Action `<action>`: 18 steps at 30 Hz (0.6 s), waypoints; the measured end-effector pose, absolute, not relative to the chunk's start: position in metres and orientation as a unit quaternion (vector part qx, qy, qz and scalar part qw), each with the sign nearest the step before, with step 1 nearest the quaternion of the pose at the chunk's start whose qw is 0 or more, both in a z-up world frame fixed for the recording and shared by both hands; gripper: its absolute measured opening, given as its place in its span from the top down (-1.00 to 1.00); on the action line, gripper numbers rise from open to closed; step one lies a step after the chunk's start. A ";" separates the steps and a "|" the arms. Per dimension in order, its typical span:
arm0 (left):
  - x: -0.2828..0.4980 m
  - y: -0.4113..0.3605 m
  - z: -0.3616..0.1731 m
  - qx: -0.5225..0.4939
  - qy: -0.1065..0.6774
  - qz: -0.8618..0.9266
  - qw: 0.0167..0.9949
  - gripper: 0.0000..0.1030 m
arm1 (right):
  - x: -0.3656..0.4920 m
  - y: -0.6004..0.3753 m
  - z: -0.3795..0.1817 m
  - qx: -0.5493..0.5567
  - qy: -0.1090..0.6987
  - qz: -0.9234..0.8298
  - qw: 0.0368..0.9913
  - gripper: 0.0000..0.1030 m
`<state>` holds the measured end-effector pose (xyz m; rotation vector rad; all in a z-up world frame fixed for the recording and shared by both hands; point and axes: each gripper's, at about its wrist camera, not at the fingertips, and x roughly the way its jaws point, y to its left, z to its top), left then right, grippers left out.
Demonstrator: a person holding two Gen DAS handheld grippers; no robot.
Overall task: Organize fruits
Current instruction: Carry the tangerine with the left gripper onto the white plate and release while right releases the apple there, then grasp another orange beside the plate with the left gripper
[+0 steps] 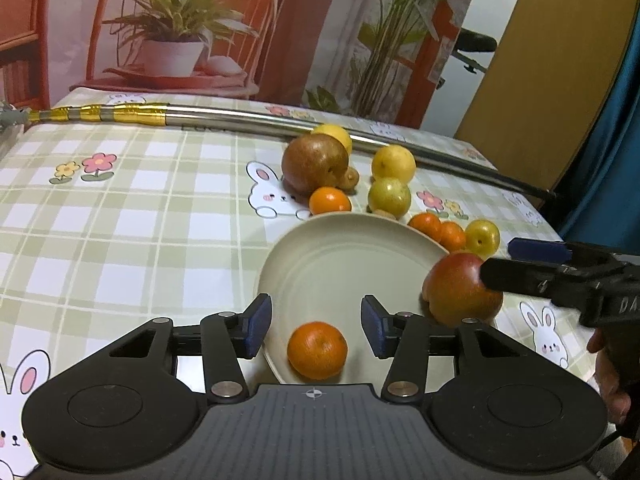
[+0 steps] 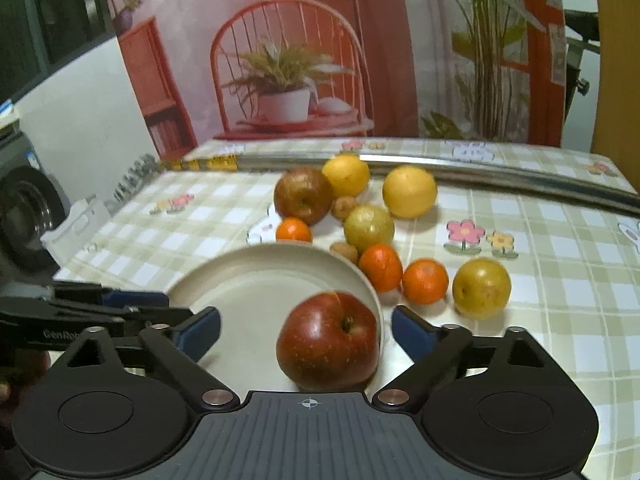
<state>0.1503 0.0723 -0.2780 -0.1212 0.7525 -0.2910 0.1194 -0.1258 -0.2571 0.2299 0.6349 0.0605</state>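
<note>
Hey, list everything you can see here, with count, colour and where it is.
plate: one, beige, table centre
red apple: one, on the plate's right edge
brown apple: one, behind plate
mandarins: four, orange; one on plate, three behind
yellow fruits: four, behind and right of plate
nuts: two, brown, among fruits
pole: one, silver, along far edge
tablecloth: one, green check
left gripper: open around the plated mandarin
right gripper: open around red apple
</note>
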 end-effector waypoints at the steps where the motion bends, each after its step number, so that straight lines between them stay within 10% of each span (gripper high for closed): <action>1: 0.151 0.073 -0.276 -0.059 0.364 -0.140 0.919 -0.01 | 0.119 -0.128 -0.254 0.115 0.306 0.029 0.945 -0.88; 18: 0.179 0.090 -0.223 -0.060 0.325 -0.124 0.935 -0.15 | 0.123 -0.198 -0.236 0.186 0.258 -0.085 0.944 -1.00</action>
